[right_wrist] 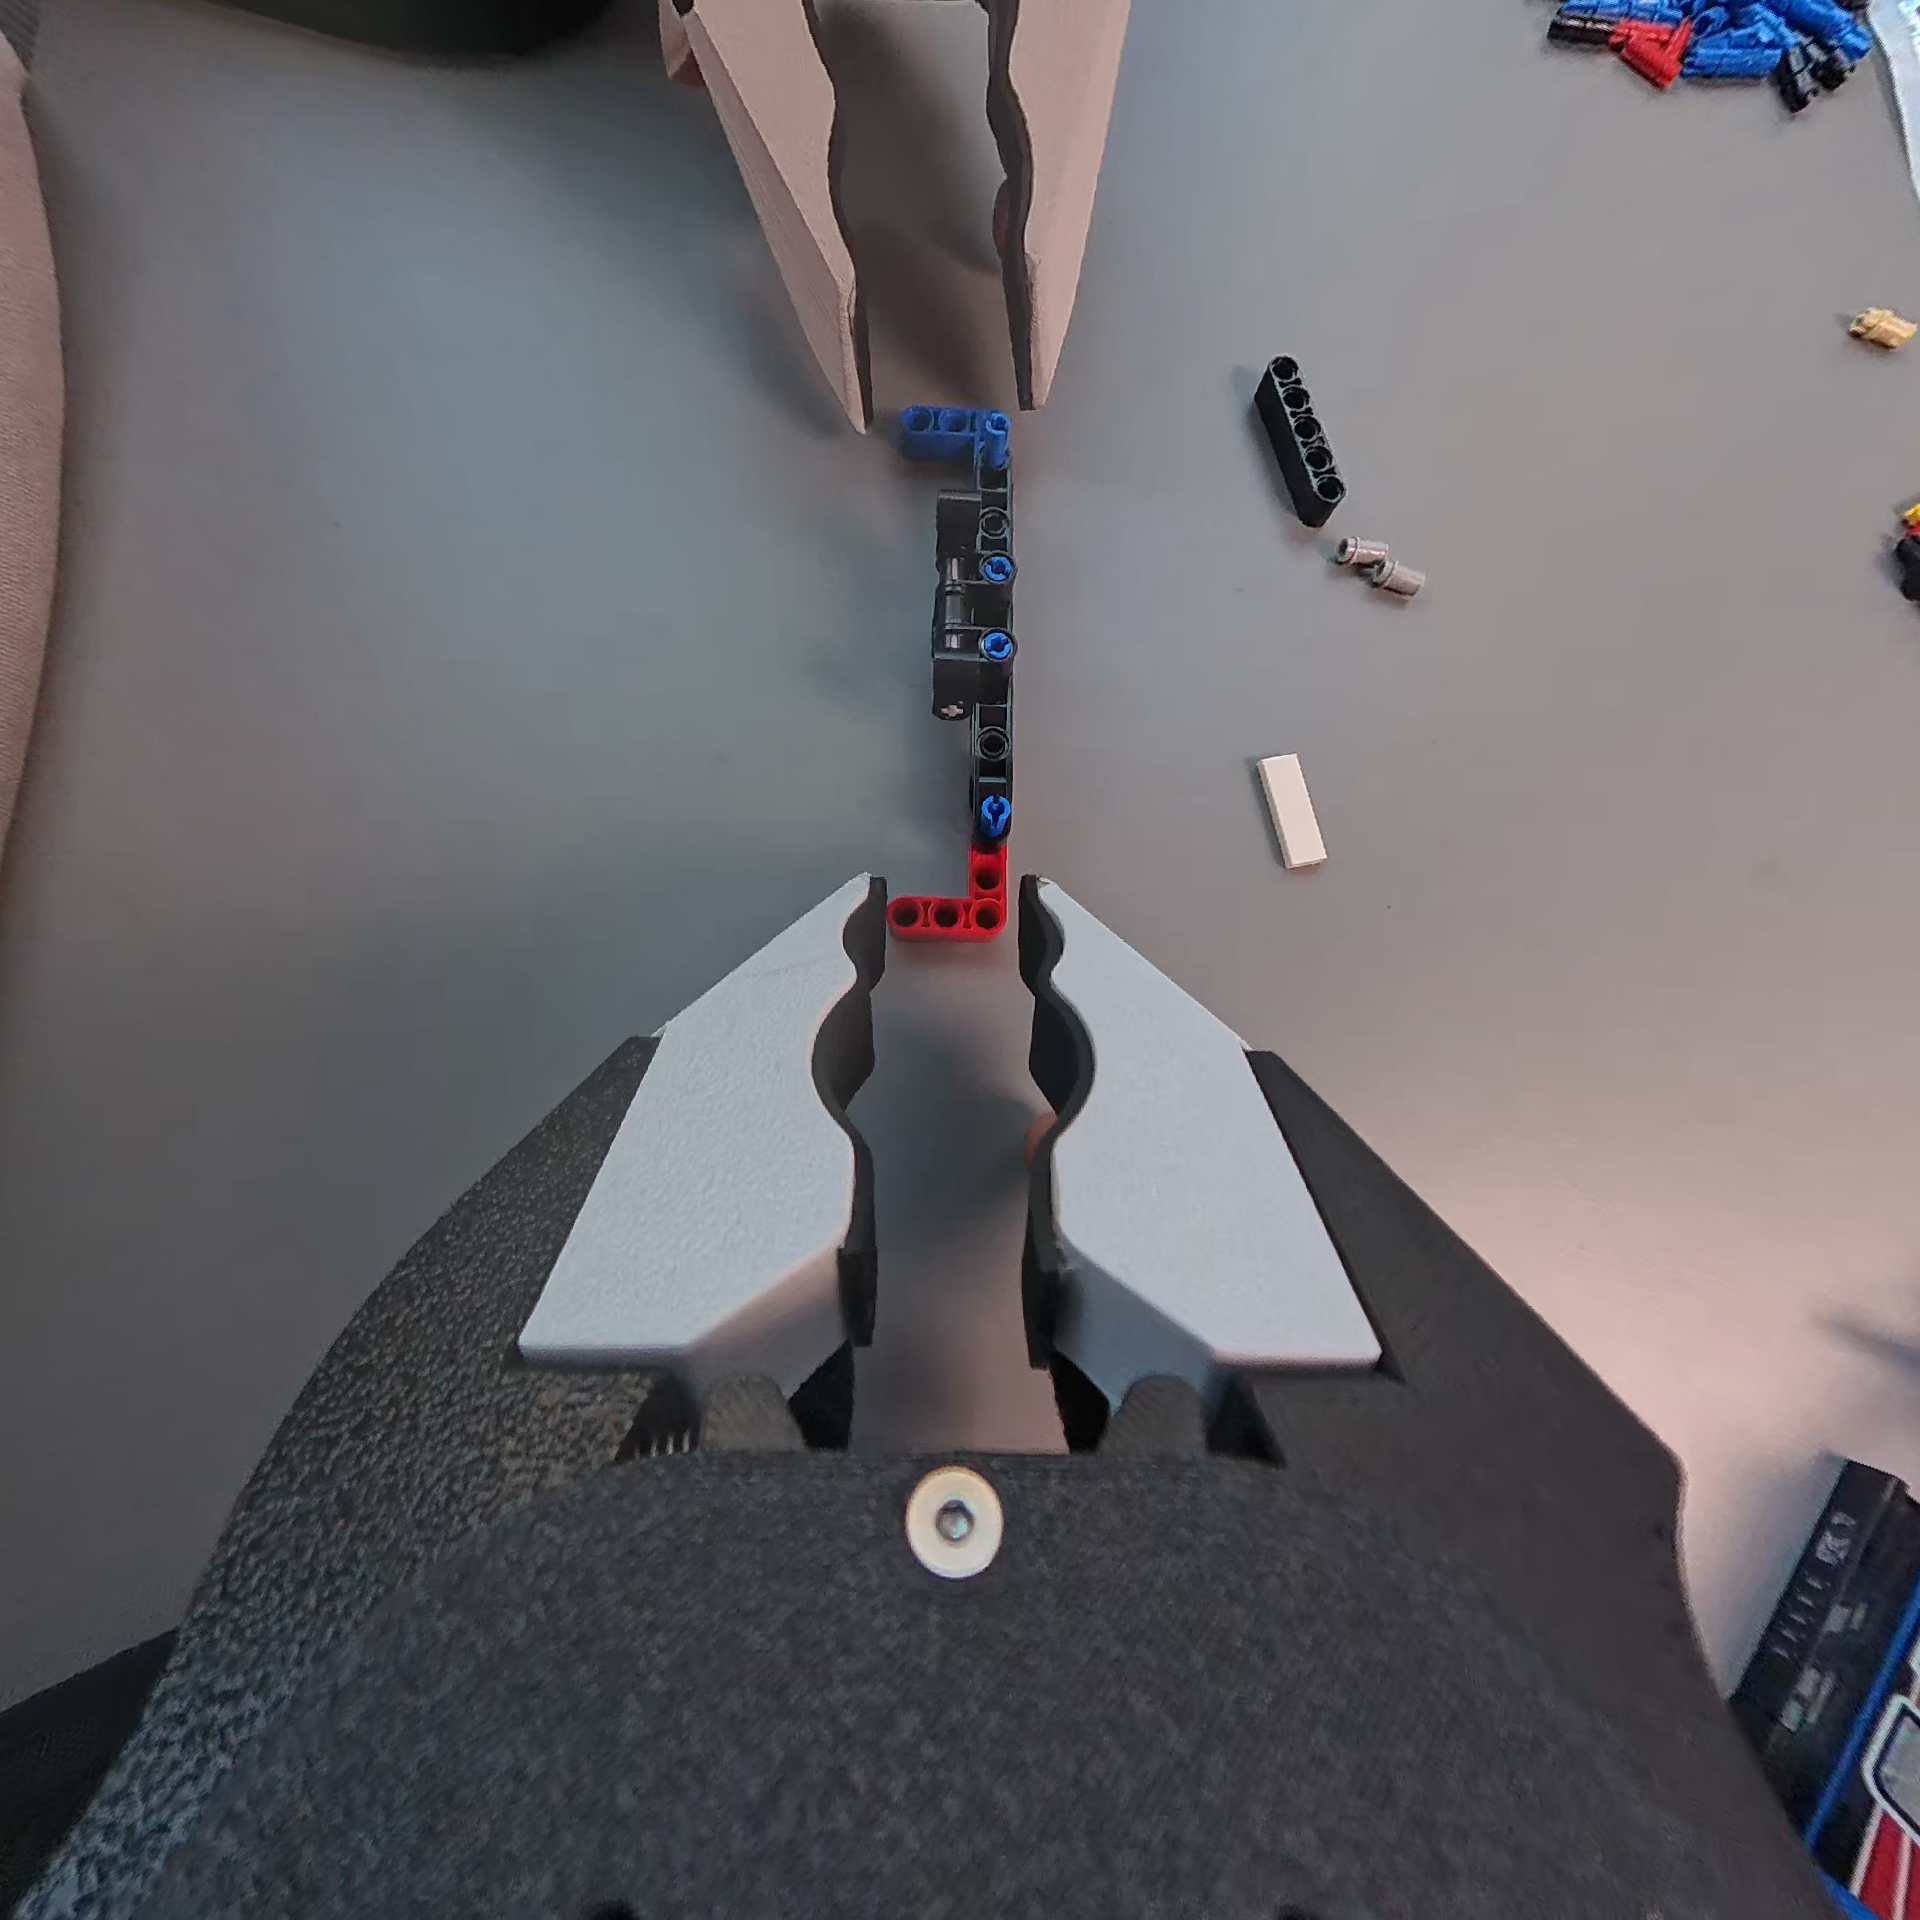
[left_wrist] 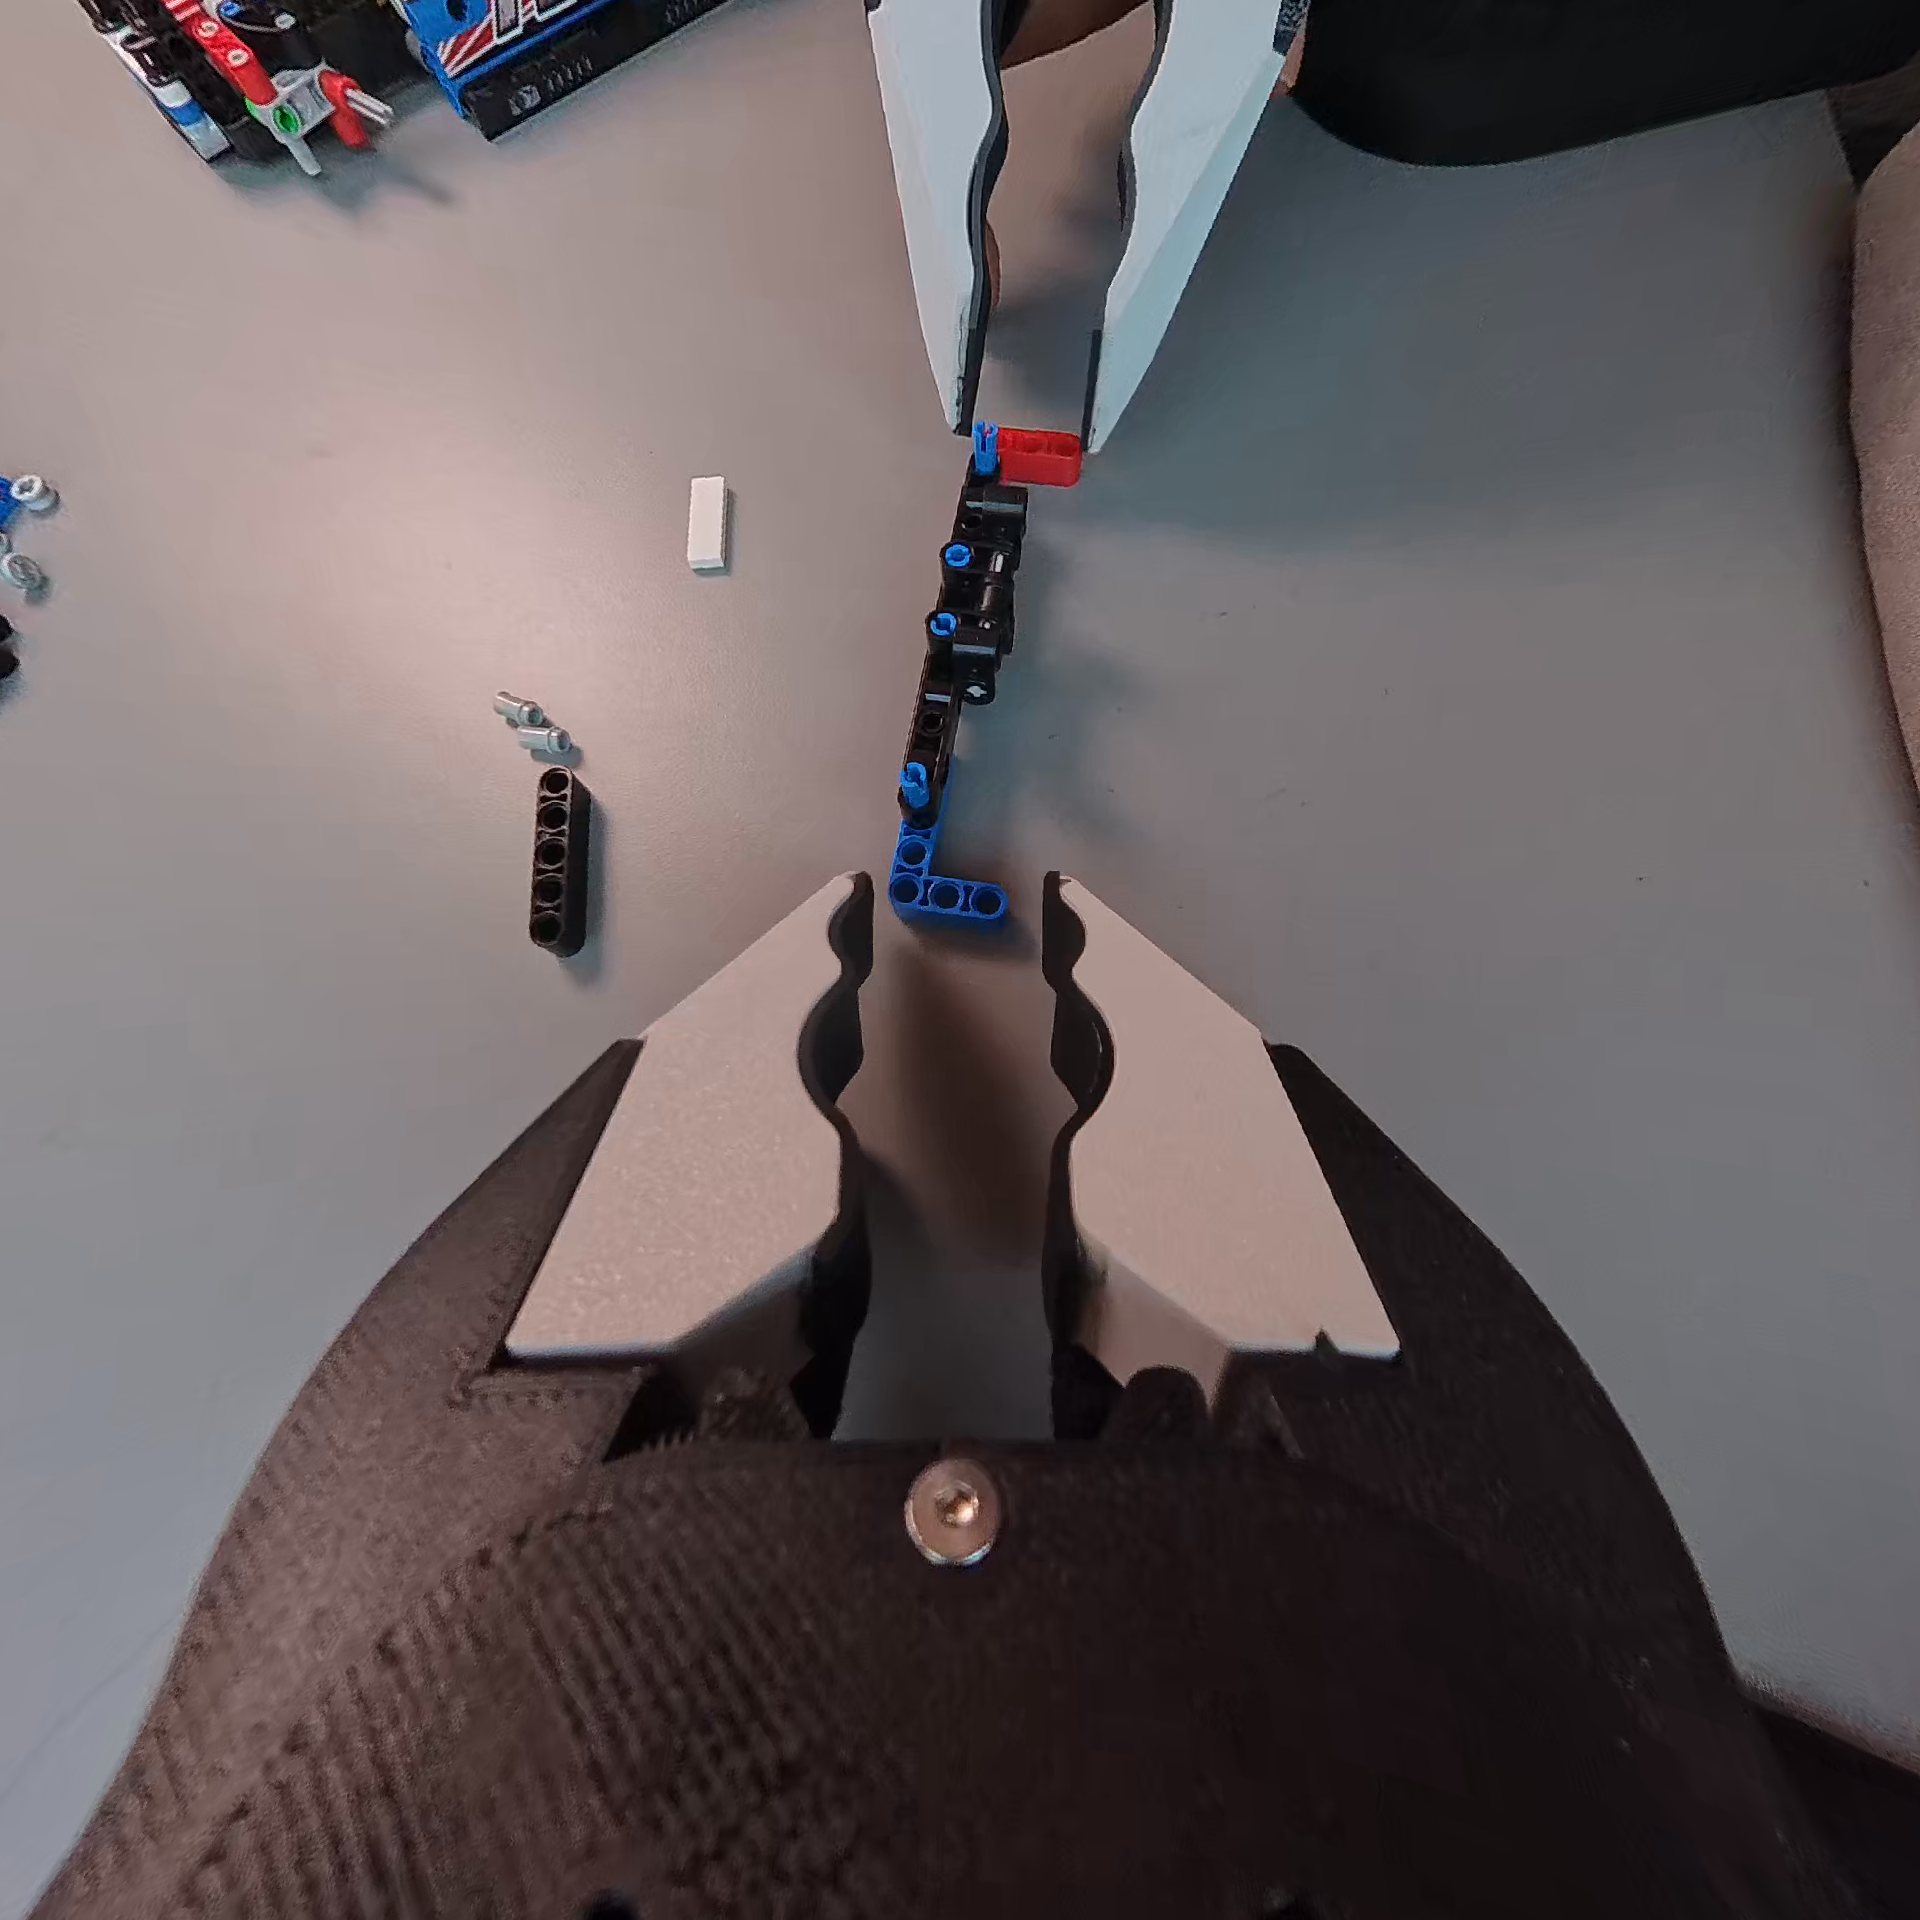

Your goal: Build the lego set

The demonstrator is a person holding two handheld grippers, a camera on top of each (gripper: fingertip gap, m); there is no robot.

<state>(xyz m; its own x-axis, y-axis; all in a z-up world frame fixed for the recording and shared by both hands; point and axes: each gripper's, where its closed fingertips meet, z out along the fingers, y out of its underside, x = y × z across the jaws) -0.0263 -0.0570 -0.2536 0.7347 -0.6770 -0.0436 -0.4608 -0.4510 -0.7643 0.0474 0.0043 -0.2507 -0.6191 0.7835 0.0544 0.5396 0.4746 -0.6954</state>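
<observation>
The table is a smooth, matt grey surface with a soft sheen where light falls. The left gripper has matt pale plastic fingers on a black body with a rough, ridged, printed-looking grain, and a shiny metal screw sits in it. The right gripper looks the same, its black body pebbled. The black beam, the blue L-piece and the red L-piece are smooth, glossy plastic. The white tile looks matt.
</observation>
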